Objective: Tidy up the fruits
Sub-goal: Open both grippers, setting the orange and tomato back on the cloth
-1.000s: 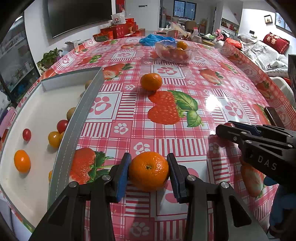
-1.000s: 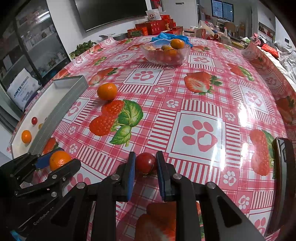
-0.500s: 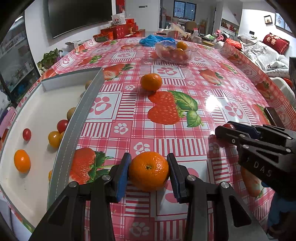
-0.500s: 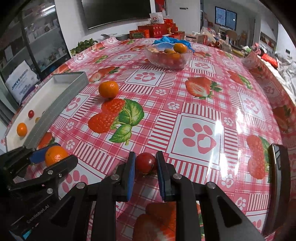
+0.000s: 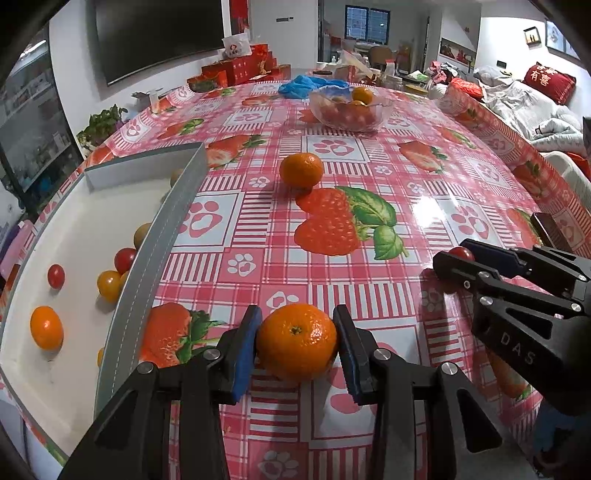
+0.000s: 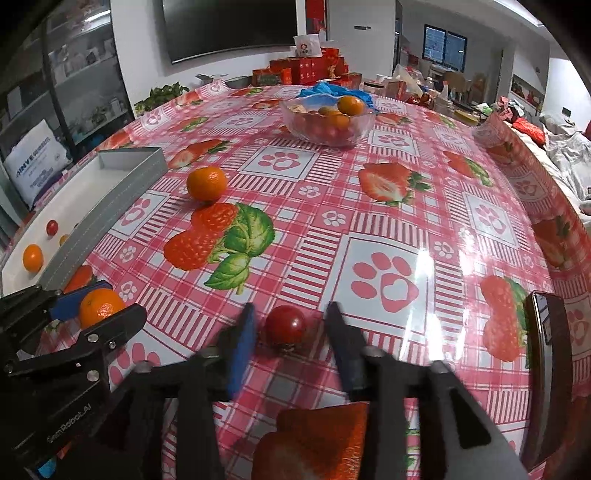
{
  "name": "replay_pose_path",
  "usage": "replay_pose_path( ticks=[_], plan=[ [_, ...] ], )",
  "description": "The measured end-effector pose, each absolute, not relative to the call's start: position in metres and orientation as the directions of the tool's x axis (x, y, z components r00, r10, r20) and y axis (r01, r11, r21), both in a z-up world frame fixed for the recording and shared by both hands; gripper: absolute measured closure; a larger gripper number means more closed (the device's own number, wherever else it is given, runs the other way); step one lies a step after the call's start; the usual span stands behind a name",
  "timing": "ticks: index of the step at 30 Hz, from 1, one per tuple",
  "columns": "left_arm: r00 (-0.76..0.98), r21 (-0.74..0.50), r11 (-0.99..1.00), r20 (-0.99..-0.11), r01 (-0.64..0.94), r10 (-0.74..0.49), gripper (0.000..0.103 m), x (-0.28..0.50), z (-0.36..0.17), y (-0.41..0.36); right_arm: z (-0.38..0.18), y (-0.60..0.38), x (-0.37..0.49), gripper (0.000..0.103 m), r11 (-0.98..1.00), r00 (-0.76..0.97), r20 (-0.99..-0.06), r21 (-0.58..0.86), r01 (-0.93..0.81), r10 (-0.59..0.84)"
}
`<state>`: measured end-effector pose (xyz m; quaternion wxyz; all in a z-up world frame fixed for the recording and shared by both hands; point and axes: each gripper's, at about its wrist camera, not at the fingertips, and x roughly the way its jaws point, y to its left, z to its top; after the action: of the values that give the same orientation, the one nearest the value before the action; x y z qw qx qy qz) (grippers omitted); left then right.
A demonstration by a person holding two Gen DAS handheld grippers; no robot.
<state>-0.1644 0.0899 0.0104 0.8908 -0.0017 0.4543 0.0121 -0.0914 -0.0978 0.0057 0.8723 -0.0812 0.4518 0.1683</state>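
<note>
Two grippers low over the strawberry table, one fruit apiece.

Far left, white tray (image 5: 77,236) with grey rim (image 5: 147,266) holding cherry tomatoes (image 5: 56,276) and a small orange (image 5: 46,327), just beside the left gripper (image 5: 297,341). Left fingers (image 5: 243,347) clamped on a mandarin (image 5: 297,341), fruit down on the red checked tablecloth (image 5: 258,236). Further up the table, a second mandarin (image 5: 301,171) loose, well apart, next to the printed strawberry. Beyond it, glass bowl (image 5: 349,110) full of fruit, blue cloth (image 5: 314,84) behind. Over on the right, right gripper (image 6: 290,326) with fingers (image 6: 242,343) spread apart, red tomato (image 6: 286,325) sitting between them untouched on either side. Dark phone (image 6: 546,328) flat near the right edge. Room behind: big black TV (image 6: 229,26), red gift boxes (image 6: 306,70), bedding off to the right.
</note>
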Motion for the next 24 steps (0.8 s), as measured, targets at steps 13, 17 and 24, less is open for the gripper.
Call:
replay_pose_path(
  ticks=[13, 17, 24],
  plan=[
    [0.611, -0.011, 0.999, -0.791, -0.05, 0.022, 0.033, -0.149, 0.005, 0.099, 0.004, -0.104, -0.088, 0.034, 0.947, 0.555, -0.814, -0.02, -0.32, 0.171],
    [0.618, 0.001, 0.999, -0.786, -0.045, 0.029, 0.024, -0.147, 0.004, 0.098, 0.002, -0.1, -0.09, 0.031, 0.942, 0.552, -0.819, -0.044, -0.331, 0.156],
    [0.618, -0.015, 0.999, -0.786, -0.05, 0.019, 0.023, -0.148, 0.002, 0.1, 0.0, -0.102, -0.09, 0.025, 0.947, 0.548, -0.824, -0.046, -0.318, 0.144]
  ],
)
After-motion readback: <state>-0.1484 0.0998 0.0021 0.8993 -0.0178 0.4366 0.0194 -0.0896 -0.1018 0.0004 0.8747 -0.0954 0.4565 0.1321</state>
